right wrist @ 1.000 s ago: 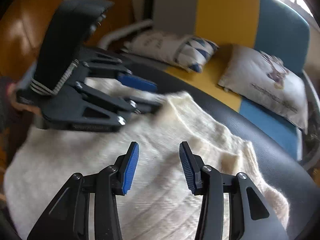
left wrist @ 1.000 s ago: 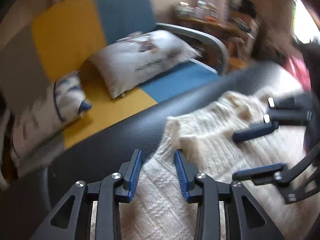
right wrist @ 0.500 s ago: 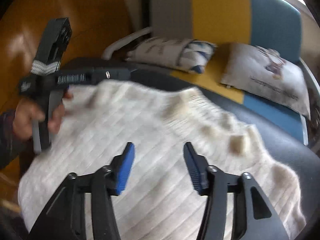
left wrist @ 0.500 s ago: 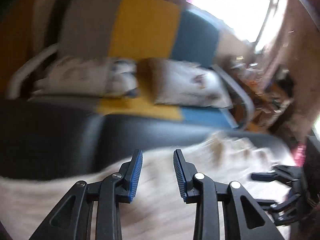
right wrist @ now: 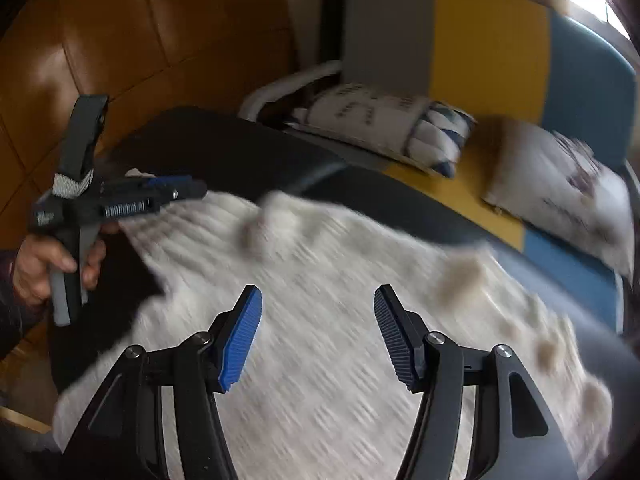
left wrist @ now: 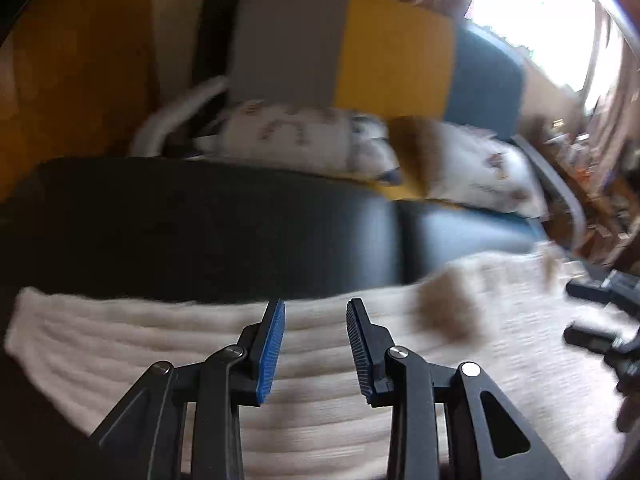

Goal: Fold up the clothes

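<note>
Right wrist view gives me the cream knit sweater [right wrist: 320,300] spread flat on the black padded surface [right wrist: 224,152], with my right gripper [right wrist: 318,332] above its middle, jaws opening and nothing between them. My left gripper [left wrist: 315,346] sits over the sweater's far edge (blurred in both views), jaws spread and empty. Beyond stands a grey, yellow and blue sofa [right wrist: 488,36] with cushions [right wrist: 376,116].

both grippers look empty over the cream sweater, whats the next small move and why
Probably bring the left gripper down onto the sweater's far edge and pinch it. That edge lies flat on the black surface just ahead of its open fingers. The right gripper, whose fingers are opening, holds nothing and hovers mid-garment.
</note>
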A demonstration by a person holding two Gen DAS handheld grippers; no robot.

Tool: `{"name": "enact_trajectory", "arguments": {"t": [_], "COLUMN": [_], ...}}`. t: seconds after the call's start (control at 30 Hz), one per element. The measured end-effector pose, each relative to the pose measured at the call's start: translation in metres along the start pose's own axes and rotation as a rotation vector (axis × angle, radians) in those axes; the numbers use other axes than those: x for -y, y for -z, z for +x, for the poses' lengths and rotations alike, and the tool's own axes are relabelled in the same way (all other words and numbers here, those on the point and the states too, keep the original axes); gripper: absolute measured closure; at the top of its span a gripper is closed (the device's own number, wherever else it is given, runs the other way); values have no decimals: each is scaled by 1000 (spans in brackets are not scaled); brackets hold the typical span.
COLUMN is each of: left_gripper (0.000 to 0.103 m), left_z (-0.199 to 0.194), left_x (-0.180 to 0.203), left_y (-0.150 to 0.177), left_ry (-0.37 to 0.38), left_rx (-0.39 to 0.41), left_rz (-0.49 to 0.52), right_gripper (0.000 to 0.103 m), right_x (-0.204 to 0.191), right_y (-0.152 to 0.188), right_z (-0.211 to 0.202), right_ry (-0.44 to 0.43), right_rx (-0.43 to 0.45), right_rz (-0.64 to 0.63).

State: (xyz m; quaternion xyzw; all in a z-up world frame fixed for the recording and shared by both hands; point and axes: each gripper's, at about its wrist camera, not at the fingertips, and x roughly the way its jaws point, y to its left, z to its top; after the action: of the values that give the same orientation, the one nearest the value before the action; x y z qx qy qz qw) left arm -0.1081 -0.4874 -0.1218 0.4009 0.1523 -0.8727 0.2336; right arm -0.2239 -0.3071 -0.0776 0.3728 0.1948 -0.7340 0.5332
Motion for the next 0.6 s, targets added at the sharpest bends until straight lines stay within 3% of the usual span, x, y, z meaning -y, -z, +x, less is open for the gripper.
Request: {"name": "enact_trajectory", "arguments": {"t": [0.1, 0.2, 0.3, 0.43, 0.53, 0.6], "left_gripper": [70, 68, 68, 69, 69, 69], "left_z": [7, 0, -7, -18, -45, -63], "left_x": [-24, -45, -52, -57, -54, -42], "left_y": [19, 39, 52, 52, 57, 62], "left_ry": [-69, -65, -54, -34, 40, 142], "left_rx": [-47, -34, -16, -24, 33, 78], "left_rz": [-23, -57, -83, -148, -131, -81], "right_gripper": [41, 38, 32, 31, 30, 30], "right_x": [-8, 2, 2, 0, -21, -47], "right_y": [-18, -22, -23, -24, -15, -1], "right_z": [45, 83, 90, 84, 53, 33], "right_ry": [74, 173, 225, 205, 119, 46], "right_rx": [-55, -102, -78, -72, -49, -43], "right_rz": [28, 97, 103, 122, 83, 9]}}
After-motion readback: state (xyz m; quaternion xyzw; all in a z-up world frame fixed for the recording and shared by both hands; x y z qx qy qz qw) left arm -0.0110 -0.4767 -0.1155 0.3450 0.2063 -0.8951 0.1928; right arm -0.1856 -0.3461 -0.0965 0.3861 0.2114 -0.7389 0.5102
